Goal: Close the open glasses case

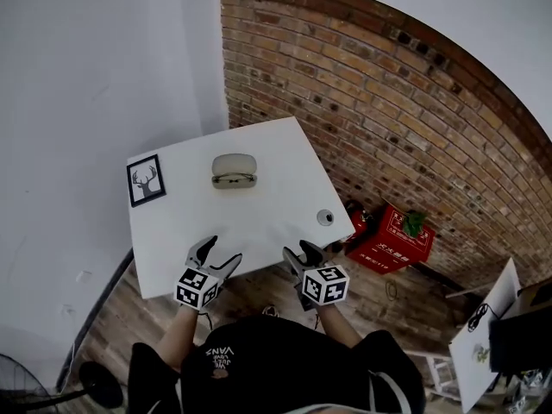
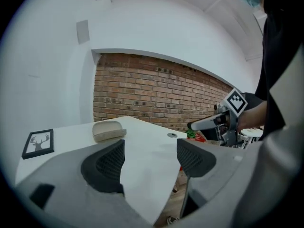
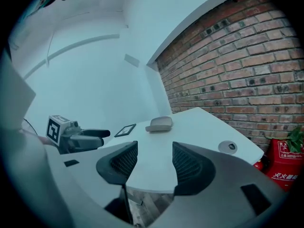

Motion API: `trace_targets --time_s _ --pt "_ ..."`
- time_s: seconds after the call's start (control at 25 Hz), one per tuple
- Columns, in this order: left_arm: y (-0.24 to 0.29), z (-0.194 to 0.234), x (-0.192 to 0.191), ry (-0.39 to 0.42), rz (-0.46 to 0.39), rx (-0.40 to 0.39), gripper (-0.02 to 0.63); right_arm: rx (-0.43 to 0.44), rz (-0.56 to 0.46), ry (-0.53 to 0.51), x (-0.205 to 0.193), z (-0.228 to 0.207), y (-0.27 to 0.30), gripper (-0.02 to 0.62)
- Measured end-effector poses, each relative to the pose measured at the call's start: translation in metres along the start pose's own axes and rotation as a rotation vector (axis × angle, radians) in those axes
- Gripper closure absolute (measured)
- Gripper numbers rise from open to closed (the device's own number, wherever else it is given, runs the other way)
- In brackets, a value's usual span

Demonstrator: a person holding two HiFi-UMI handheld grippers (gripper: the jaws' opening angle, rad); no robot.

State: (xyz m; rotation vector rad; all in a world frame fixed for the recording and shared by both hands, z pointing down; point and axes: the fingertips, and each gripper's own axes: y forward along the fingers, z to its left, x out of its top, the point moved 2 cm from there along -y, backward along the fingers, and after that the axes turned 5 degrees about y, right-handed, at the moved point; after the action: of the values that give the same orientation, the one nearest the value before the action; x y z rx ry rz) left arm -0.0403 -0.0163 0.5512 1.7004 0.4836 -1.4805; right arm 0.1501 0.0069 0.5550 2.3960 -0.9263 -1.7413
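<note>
glasses case point(image 1: 235, 170) open on the tabletop point(image 1: 259, 222), well ahead | left tongs point(image 1: 217, 254) and right tongs point(image 1: 302, 253) both spread, empty | i judge it light, stiff, prone to skid: pin the base, press the lid's rim

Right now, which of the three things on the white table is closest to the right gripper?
The small round grey disc by the white table's right edge, beyond the right gripper. The open beige glasses case and black-framed deer picture lie farther off.

brick wall point(image 1: 388, 119), white table point(image 1: 276, 218), wood floor point(image 1: 112, 317)
</note>
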Motion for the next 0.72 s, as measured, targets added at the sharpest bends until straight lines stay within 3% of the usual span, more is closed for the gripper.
trace_targets --time_s 0.36,0.72 --pt "0.023 0.023 0.02 -0.038 -0.021 0.1 0.265 0.07 0.035 -0.033 0.019 -0.027 0.03 0.385" --pt "0.046 0.088 0.043 -0.008 -0.005 0.11 0.265 0.093 0.049 -0.031 0.038 -0.024 0.088 0.393"
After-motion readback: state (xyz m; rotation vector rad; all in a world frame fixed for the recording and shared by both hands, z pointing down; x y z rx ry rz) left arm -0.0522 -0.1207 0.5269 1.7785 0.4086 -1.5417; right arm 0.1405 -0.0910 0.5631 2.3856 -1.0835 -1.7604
